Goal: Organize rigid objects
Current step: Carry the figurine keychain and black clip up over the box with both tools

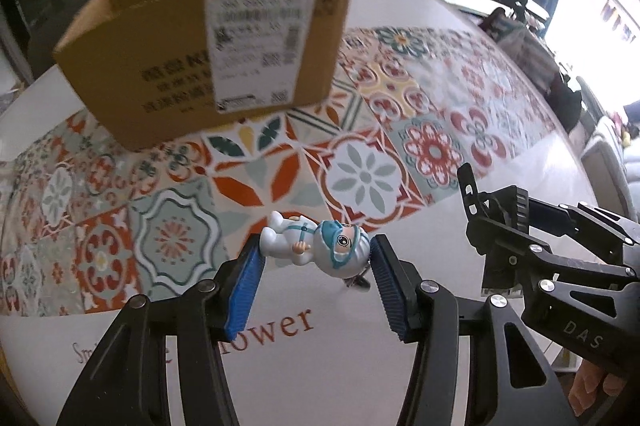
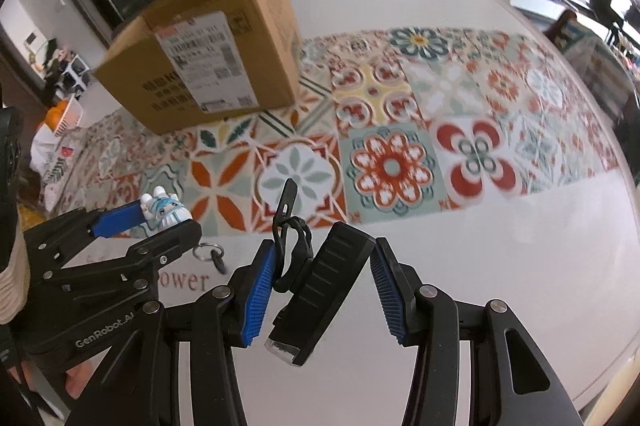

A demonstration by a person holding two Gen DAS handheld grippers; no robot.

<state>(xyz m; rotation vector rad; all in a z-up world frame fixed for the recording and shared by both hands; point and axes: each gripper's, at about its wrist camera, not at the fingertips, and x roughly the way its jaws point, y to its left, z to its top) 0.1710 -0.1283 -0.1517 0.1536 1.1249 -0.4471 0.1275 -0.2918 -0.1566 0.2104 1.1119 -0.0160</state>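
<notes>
Figurine (image 1: 316,246) in left claw (image 1: 316,264); black device (image 2: 320,286) in right claw (image 2: 324,266)

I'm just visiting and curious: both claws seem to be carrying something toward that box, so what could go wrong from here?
The left gripper pinches the figurine only at head and feet, so it could twist out. The black device sits tilted in the right gripper, touching one pad unevenly, and may slip. The cardboard box is tall; either item could clip its rim.

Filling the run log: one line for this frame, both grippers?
left gripper: shut on figurine keychain | right gripper: shut on black clip device | cardboard box: open, ahead on table
</notes>
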